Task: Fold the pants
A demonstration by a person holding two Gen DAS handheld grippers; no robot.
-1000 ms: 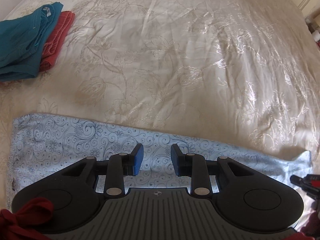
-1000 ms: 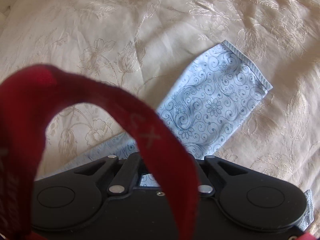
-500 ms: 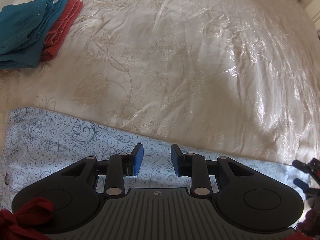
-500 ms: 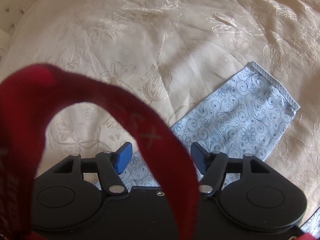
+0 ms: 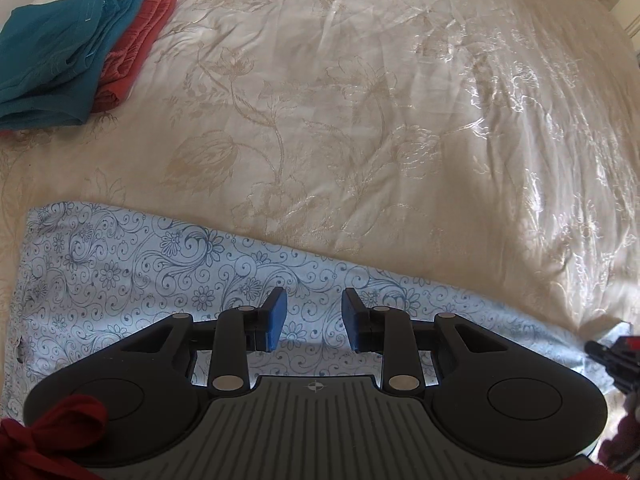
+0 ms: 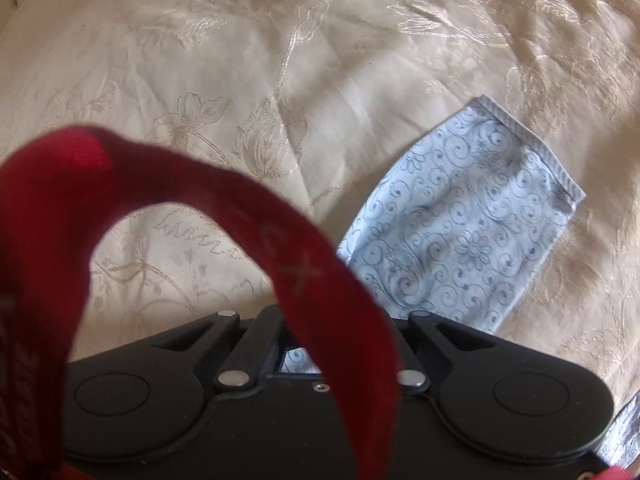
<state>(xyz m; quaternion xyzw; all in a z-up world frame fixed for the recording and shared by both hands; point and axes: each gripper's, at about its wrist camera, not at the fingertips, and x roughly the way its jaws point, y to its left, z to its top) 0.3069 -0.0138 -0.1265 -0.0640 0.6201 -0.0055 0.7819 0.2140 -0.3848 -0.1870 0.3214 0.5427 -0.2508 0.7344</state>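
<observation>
Cream bedspread [image 5: 360, 120] w/ shiny floral embroidery fills both views. Pants [image 5: 140, 280], light blue w/ dark swirl-and-flower print, lie flat across the near part of the bed in a long band. It is wider at the left of the L wrist view and narrows toward the right edge.

L gripper [image 5: 312, 320]: pointing steeply down over the mid pants, blue pads [image 5: 276, 320] apart, released. There is only printed cloth below the gap and nothing is pinched.

At the far right edge of the L view a dark tool part w/ red bits [image 5: 612, 356] sits at the narrow end of the pants. It is too cut off to read more.

R gripper [image 6: 326, 320]: finger links folded inward, clenched, jaws just closed. A wide red strap [image 6: 200, 184] loops right across the lens and covers the tips, so I can't tell if cloth is caught between them. A bit of the print shows through the gap in the linkage, so the pants run under the R tool. The hemmed leg end [image 6: 472, 232] sticks out past it to the upper right, flat on the bedspread [image 6: 280, 80]. More print shows at the lower right corner of the R view.

Other stuff: teal garment [image 5: 52, 52], folded, top left of the L view, lies partly on a coral-red folded one [image 5: 136, 44]. Both are well apart from the pants, w/ bare bedspread between. Dark red fabric [image 5: 48, 432] bunches at the lower left corner over the L tool body.

The main obstruction is the strap in the R view. The L view is clear apart from its own tool body.
</observation>
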